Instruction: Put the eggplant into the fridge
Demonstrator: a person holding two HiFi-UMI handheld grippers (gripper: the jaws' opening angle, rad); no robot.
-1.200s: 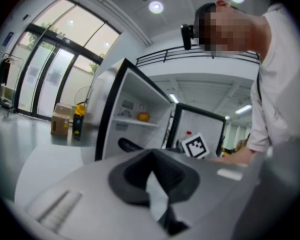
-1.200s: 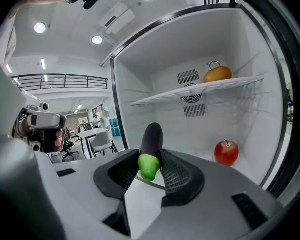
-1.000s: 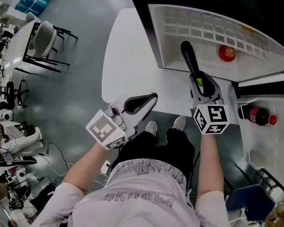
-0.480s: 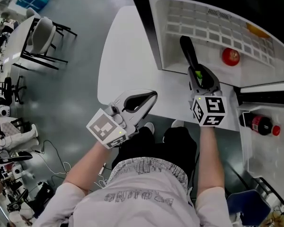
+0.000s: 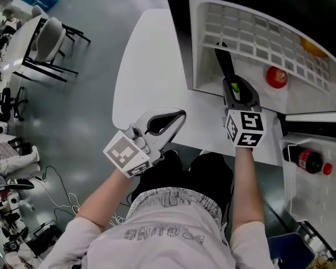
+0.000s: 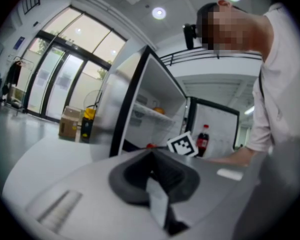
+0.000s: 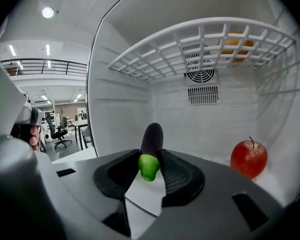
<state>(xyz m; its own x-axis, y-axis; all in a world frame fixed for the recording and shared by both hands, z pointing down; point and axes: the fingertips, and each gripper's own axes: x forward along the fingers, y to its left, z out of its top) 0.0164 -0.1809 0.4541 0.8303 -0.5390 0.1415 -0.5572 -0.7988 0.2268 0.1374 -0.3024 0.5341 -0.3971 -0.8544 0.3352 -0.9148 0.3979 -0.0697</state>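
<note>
inside the fridge [image 7: 121, 109], apple [image 7: 248, 159] stands right, wire shelf [image 7: 202, 38] overhead.

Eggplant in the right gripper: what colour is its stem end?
Bright green stem end on a near-black eggplant; clearest in the right gripper view.

Bright and even all over, lit from ceiling spots [image 6: 158, 13] and big windows [image 6: 65, 79]. Heavily fisheyed in both gripper views, vignetted black at the corners. Blurry up close in the left one, slightly washed out inside the white fridge [image 7: 125, 109].
</note>
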